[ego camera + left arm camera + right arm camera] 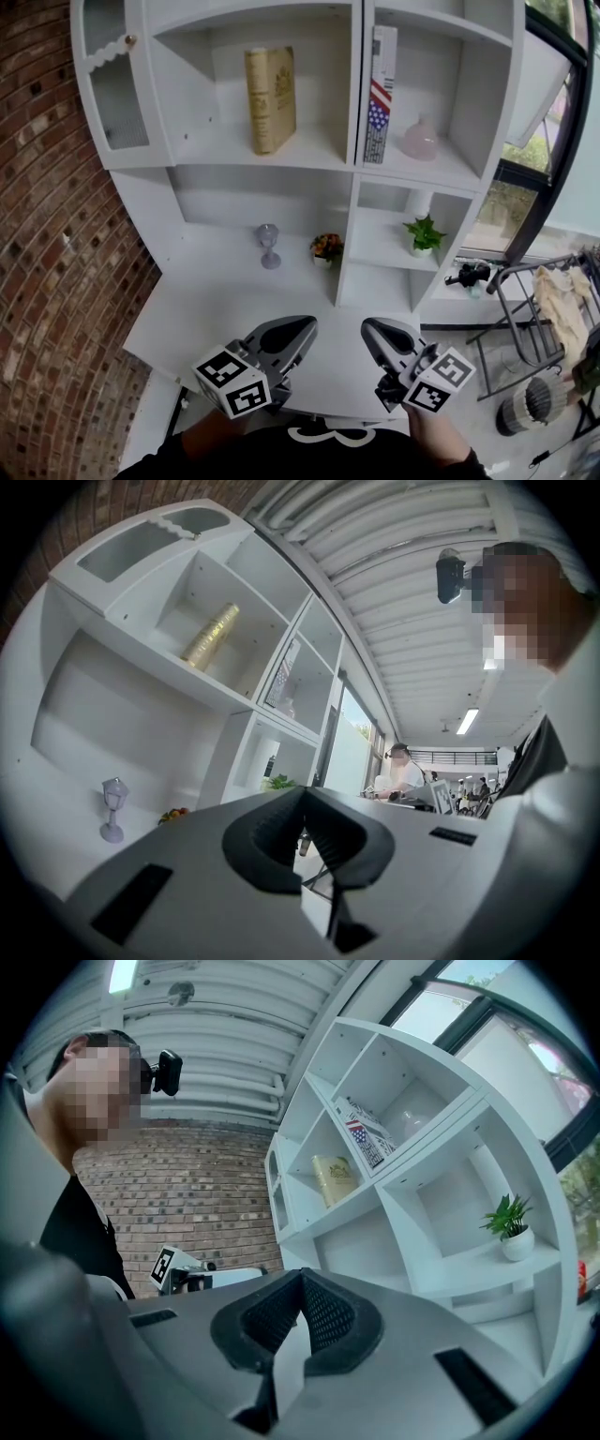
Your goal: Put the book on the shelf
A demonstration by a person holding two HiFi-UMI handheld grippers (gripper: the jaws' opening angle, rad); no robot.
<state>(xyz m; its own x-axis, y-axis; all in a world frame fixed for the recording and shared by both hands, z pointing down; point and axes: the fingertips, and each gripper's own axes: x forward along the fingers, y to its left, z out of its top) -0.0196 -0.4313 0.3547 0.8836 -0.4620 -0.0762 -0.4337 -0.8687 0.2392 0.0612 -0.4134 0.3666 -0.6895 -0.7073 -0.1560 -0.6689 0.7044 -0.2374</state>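
Book [270,99]: I see it upright in the upper-left bay of the shelf [262,161];
Left gripper [307,325]: jaws pressed together, empty;
Right gripper [368,328]: jaws together, empty

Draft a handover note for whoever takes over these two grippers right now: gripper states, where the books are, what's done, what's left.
Left gripper: shut, empty, held low over the desk.
Right gripper: shut, empty, beside it.
Books: tan book upright in the shelf unit's upper left compartment; flag-patterned book upright in the upper right one, beside a pink vase.
Done: no book lies off the shelf in view, so shelving looks finished.
Left: probably nothing; confirm.
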